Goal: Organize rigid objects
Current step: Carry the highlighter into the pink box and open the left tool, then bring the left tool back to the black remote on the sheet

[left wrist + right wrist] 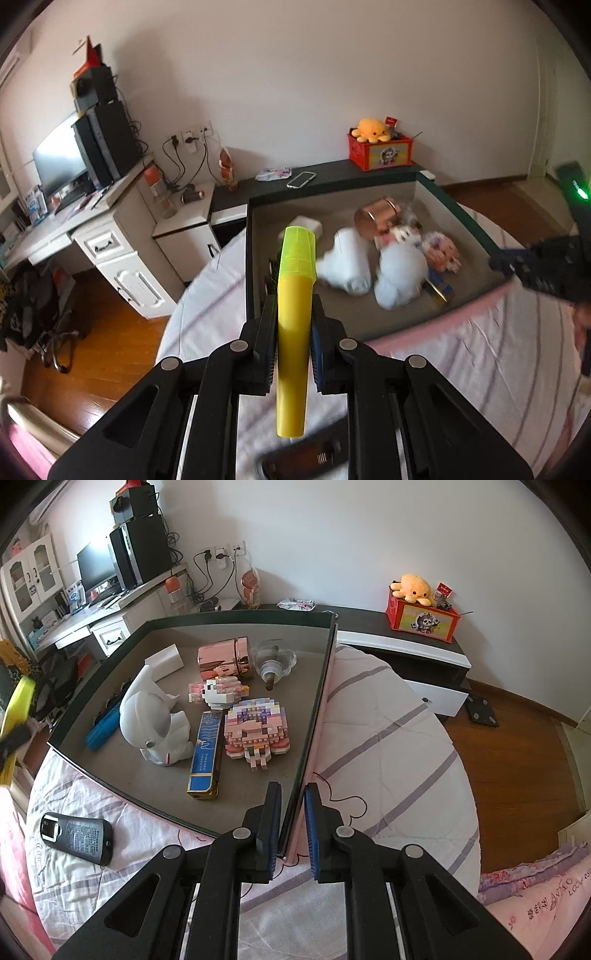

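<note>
Yellow highlighter (293, 314) stands pinched upright in the left gripper (293, 317) before the tray (369, 325).

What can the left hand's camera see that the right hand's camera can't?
Only the left wrist view shows the left gripper squeezing the yellow highlighter, and a phone on the dark shelf. Only the right wrist view shows the right gripper pinching the tray wall, plus the blue pen. Both show the white elephant and orange octopus plush.

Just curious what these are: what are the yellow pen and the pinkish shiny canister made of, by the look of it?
Yellow pen: looks like plastic, opaque barrel with a translucent cap. Canister: rose-gold, probably metal or metallised plastic, since its mirror surface reflects the toys beside it.
</note>
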### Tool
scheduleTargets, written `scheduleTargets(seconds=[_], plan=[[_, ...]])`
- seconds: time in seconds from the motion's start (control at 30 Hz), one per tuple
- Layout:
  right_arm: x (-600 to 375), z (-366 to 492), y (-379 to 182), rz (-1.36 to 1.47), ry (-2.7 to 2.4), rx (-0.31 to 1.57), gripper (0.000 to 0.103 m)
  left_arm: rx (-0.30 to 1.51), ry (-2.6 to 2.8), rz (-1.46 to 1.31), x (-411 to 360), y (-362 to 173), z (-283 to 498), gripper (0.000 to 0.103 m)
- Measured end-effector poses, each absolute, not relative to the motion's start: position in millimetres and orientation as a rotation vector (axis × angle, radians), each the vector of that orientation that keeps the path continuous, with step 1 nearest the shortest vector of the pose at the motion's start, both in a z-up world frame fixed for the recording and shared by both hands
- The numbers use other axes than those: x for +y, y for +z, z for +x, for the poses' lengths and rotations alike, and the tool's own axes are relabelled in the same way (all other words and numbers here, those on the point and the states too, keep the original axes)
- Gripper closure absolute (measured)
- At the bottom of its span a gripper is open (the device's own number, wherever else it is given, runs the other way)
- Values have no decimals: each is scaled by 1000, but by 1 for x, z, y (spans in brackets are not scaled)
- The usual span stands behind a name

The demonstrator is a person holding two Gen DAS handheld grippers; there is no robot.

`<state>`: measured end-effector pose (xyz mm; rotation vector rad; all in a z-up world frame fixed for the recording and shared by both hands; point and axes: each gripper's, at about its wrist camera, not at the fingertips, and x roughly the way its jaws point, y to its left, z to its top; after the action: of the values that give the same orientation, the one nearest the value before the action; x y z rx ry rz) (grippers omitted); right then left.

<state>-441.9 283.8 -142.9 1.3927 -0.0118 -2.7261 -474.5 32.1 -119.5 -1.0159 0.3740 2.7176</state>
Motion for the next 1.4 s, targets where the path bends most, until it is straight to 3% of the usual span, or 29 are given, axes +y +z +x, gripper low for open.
scheduleTargets(seconds=[0.33, 0.83, 0.87, 0.93, 0.97, 1.0, 1.27, 1.4], plan=[[283, -443, -144, 1401, -2724, -15, 90, 414, 2631, -1154, 63, -142, -551, 88], [283, -444, -145, 1409, -2718, -15, 89, 406, 2608, -1229, 64, -164, -565, 83], [283, -444, -145, 1411, -2719, -15, 89, 411, 2613, -1222, 63, -163, -563, 75], [283, -444, -145, 1412, -2719, -15, 89, 397, 2626, -1197, 59, -159, -559, 46], [282, -444, -145, 1414, -2719, -12, 89, 391, 2628, -1184, 57, -158, -558, 25], [283, -444, -145, 1415, -2719, -11, 89, 391, 2645, -1146, 54, -153, -552, 19], [281, -445, -144, 1432, -2719, 1, 89, 436, 2659, -1062, 35, -141, -515, 3], [281, -443, -143, 1435, -2720, 0, 89, 405, 2581, -1058, 17, -142, -491, 2]])
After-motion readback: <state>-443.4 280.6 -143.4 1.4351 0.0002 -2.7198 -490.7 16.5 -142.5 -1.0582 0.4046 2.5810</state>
